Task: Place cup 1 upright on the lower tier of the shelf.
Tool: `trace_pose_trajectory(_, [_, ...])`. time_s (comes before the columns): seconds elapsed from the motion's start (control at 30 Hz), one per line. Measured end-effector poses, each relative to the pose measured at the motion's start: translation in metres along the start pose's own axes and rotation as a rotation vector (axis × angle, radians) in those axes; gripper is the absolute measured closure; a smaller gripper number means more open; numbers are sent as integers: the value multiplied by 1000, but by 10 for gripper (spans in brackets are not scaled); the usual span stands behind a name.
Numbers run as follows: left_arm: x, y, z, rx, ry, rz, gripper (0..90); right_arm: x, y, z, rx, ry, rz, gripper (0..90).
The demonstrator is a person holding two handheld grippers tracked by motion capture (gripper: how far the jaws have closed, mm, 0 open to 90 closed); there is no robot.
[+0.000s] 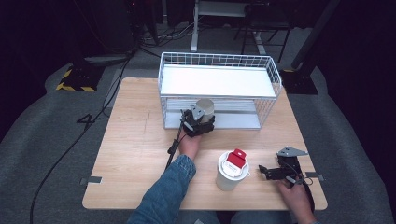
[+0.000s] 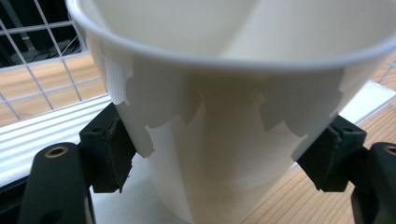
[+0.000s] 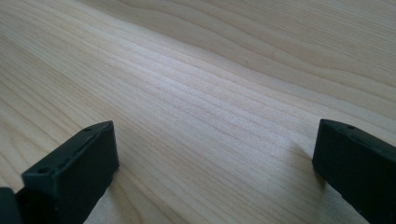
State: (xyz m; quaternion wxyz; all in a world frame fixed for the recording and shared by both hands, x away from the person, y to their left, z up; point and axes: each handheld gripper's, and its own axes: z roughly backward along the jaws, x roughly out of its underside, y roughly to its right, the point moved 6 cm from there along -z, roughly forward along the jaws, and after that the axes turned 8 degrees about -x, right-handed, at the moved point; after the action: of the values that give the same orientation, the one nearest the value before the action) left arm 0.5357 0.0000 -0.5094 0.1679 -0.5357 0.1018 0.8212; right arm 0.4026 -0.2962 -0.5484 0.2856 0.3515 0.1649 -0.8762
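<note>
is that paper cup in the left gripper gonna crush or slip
The paper cup looks thin-walled and empty, so probably light and easy to dent. The left gripper pinches its tapered sides, so it might slide. Its wide rim may make it tip.

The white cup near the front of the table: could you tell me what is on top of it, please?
A white lid with a red tab covers the cup, which stands on the table. The lid hides whatever is inside.
</note>
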Motion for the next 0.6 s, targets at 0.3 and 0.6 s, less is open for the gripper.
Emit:
trace_pose_trajectory(0.3, [4, -2, -6, -10, -8, 1, 230, 0, 0, 0, 0, 0, 0, 3])
trace_pose_trajectory(0.6, [1, 0, -13, 3, -33, -22, 229, 0, 0, 0, 0, 0, 1, 3])
